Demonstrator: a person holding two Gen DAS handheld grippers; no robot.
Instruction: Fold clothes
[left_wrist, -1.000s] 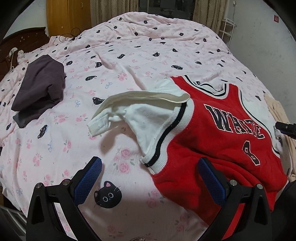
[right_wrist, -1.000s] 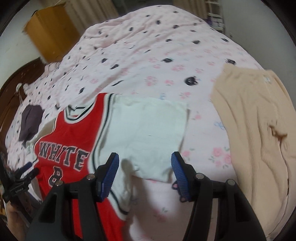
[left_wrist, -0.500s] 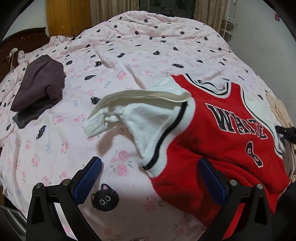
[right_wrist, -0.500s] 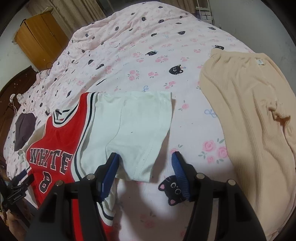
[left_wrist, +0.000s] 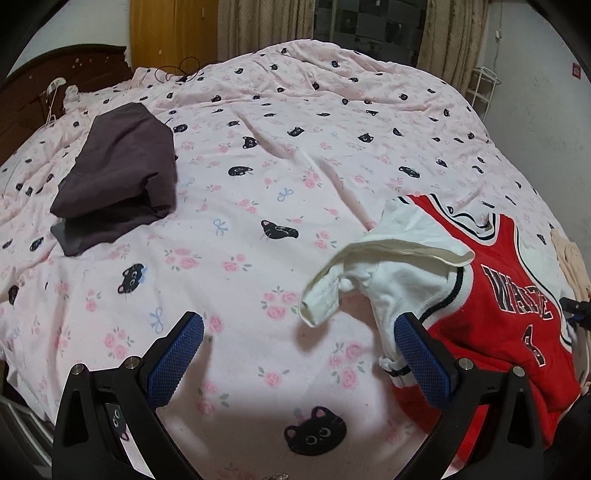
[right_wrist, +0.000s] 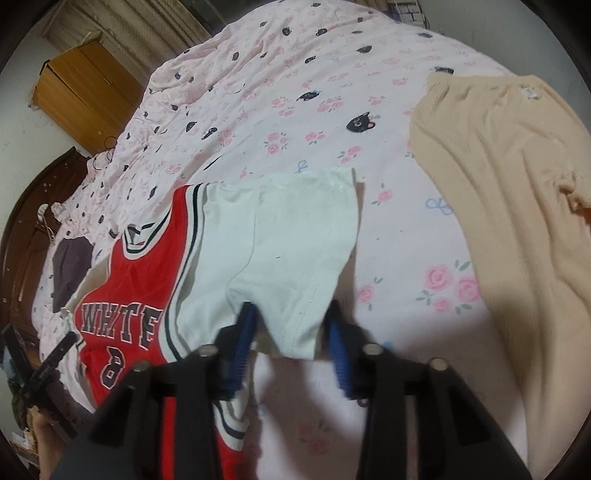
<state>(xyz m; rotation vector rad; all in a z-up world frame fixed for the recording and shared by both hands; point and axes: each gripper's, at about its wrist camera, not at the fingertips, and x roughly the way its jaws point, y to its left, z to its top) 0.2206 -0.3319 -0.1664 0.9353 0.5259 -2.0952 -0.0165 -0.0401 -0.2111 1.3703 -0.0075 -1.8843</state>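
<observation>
Blue ribbed pads line both tools. The right gripper (right_wrist: 291, 328) is closing, with the hem of the white sleeve (right_wrist: 284, 251) between its pads, though the blur keeps me from telling whether they press on the cloth. The left gripper (left_wrist: 299, 354) stands spread wide and holds nothing; bare pink bedding fills its gap, and the other white sleeve (left_wrist: 388, 273) lies crumpled at about one o'clock from it, just behind its right pad. Both sleeves belong to the red jersey (left_wrist: 509, 306), lettered WHITE with a number below, which lies face up near the bed's front edge. A dark grey garment (left_wrist: 118, 177) sits heaped at about ten o'clock from the left gripper, well apart from the jersey. A beige ribbed garment (right_wrist: 517, 206) is spread flat at two o'clock from the right gripper. All of it rests on a pink quilt (left_wrist: 280, 155) printed with black cat faces, roses and blue bows. Beyond the bed stand a wooden wardrobe (right_wrist: 81, 99), a dark headboard (left_wrist: 55, 81), beige curtains (left_wrist: 266, 22) and a white wall (left_wrist: 535, 92).
</observation>
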